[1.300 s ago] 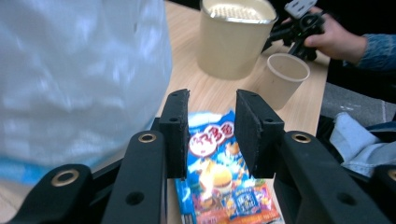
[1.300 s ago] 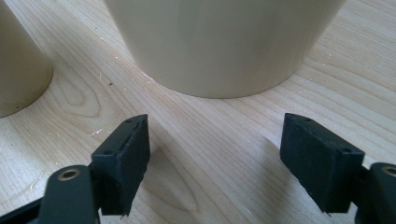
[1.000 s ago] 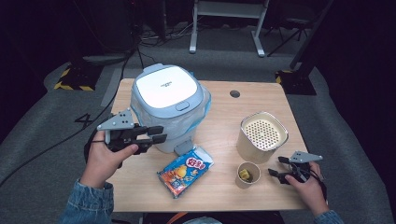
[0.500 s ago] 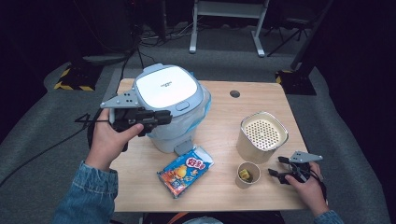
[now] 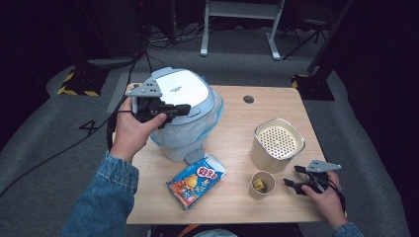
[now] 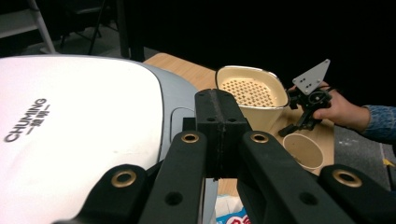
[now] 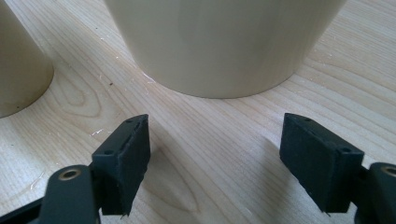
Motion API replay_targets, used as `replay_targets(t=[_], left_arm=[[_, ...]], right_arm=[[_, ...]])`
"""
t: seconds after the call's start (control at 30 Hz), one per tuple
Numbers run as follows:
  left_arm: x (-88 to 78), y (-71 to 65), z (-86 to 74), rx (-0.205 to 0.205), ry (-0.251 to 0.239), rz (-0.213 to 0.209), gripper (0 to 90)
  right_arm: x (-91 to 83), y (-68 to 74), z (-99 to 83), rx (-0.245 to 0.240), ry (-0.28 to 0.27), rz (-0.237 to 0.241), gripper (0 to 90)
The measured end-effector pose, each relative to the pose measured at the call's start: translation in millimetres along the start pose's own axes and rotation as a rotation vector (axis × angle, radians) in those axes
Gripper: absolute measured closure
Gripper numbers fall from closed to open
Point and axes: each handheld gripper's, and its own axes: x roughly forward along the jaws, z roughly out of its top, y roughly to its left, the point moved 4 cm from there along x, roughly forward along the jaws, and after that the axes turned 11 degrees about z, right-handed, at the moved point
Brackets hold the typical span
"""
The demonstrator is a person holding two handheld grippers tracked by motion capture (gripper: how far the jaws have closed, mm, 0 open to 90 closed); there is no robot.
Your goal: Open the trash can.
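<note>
Our left gripper (image 5: pixel 182 109) hangs over the near-left part of the white lid (image 5: pixel 184 89) of the pedal bin (image 5: pixel 185 131); its jaws have just been closing and now meet pad to pad with nothing between them, as the left gripper view shows, where the closed pads (image 6: pixel 219 122) stand above the lid's grey right edge. The bin stands on the far left part of the wooden table (image 5: pixel 237 123), lined with a pale blue bag, its grey foot pedal (image 5: pixel 194 156) pointing toward us. Just near of the pedal lies a colourful snack packet (image 5: pixel 196 179). Our right gripper (image 5: pixel 290 176) rests at the near right edge of the table with its jaws wide apart and empty; in the right gripper view they stand low over bare wood, facing the cream container's (image 7: pixel 224 42) base. That cream container with a perforated top (image 5: pixel 277 144) stands just left and far of the right gripper, and a small paper cup (image 5: pixel 262 184) with something yellow inside sits touching or nearly touching the container's near side, between the packet and the right gripper.
</note>
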Motion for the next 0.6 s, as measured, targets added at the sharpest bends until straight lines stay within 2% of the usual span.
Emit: replay_targets(t=[0.1, 0.23, 0.53, 0.6], left_arm=[[8.8, -1.6, -1.1, 0.005, 0.038, 0.018, 89.9], [15.9, -2.6, -3.2, 0.014, 0.083, 0.066, 89.8], [18.2, -4.7, -0.7, 0.009, 0.103, 0.082, 89.9], [18.3, -5.9, 0.3, 0.02, 0.106, 0.1, 89.9]], right_arm=[[0.0, 0.0, 0.0, 0.0, 0.0, 0.0, 24.9], [0.0, -0.1, 0.0, 0.0, 0.0, 0.0, 24.8], [0.0, -0.1, 0.0, 0.0, 0.0, 0.0, 24.9], [0.0, -0.1, 0.0, 0.0, 0.0, 0.0, 24.9]])
